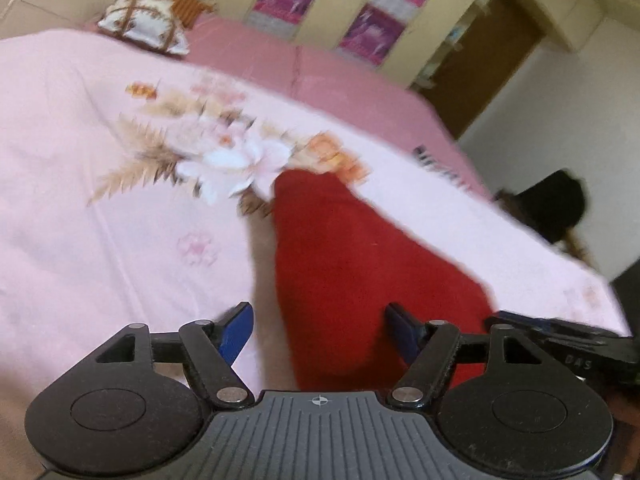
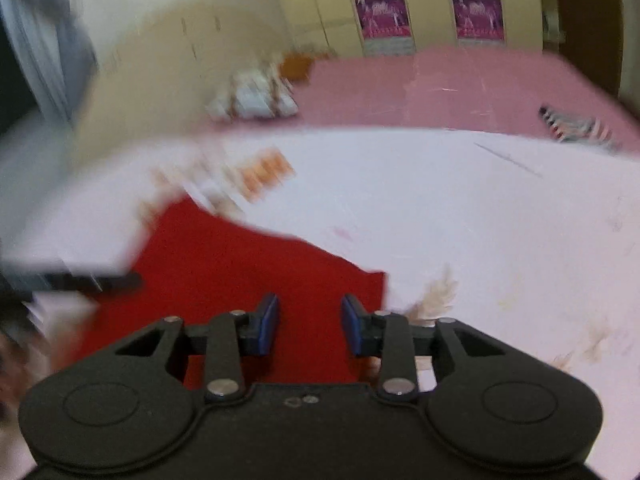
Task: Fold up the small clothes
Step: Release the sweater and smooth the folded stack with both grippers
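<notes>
Folding barely begun: we hover over the flat red fleece garment [image 1: 360, 264] on the pink floral bedsheet [image 1: 100, 208].
Above its near edge, our left gripper [image 1: 318, 330] gapes wide, our right gripper [image 2: 310, 322] half apart; neither grips cloth.

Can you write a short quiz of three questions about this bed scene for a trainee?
1. True or false: the red cloth lies on a flowered pink sheet.
2. Which hand-held gripper has the wider gap between its fingers: A, the left, or B, the right?
3. Fill in: at the far end of the bed lies a patterned ____.

Key: 1 true. 2 A. 3 pillow.
</notes>
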A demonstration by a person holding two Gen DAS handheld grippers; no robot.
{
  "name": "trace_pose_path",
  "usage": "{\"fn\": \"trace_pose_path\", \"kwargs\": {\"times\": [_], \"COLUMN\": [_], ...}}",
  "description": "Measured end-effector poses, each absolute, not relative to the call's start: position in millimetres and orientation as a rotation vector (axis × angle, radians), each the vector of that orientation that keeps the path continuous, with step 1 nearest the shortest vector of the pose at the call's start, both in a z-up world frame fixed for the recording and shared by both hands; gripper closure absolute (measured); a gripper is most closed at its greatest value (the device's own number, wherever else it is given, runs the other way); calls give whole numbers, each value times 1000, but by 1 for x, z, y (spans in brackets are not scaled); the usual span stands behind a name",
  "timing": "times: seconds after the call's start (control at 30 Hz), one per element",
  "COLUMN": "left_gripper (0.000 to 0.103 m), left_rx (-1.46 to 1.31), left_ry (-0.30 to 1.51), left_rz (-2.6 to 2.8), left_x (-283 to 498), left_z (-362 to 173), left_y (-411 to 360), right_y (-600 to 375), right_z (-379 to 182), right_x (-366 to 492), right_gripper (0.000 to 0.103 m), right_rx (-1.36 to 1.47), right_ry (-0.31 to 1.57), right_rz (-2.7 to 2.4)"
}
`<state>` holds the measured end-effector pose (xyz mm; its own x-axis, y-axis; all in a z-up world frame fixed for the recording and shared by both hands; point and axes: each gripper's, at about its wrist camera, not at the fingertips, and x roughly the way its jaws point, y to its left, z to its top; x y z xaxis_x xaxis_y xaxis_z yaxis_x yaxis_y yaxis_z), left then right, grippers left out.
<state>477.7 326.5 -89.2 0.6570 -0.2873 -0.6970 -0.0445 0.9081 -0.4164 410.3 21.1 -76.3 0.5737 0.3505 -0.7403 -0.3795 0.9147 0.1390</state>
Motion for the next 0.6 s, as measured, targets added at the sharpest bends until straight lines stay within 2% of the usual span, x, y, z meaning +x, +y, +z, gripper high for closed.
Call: {"fn": "trace_pose_path", "kwargs": {"times": [0.07,0.13,0.33,0.4,0.43,0.47,0.5,0.6], "left_gripper": [23,23,23,23,23,22,22,22], "left_rx": [-374,-365,-423,-427,-448,-452,-430,-398], "left_ry": [839,834,816,831,817,801,797,804], "left_rz": [-122,-126,-215,-226,-220,-218,-220,-214], "left_x": [479,472,416,408,405,404,404,401], "left_z": [-86,-78,-72,-85,-90,-92,-92,-85], "left_y": [316,315,314,307,307,308,305,303], "right_y": [18,9,-26,-27,-24,-20,-21,-35], "right_z": [-81,-77,-49,-53,-56,-63,-71,-74], "right_x": [413,410,362,351,344,339,339,341], "right_gripper": [65,68,66,61,62,67,63,64], "right_rx": [-25,9,124,157,136,60,21,109], "right_ry": [855,867,837,881,888,890,902,920], "right_rz": [394,385,484,548,551,505,458,436]}}
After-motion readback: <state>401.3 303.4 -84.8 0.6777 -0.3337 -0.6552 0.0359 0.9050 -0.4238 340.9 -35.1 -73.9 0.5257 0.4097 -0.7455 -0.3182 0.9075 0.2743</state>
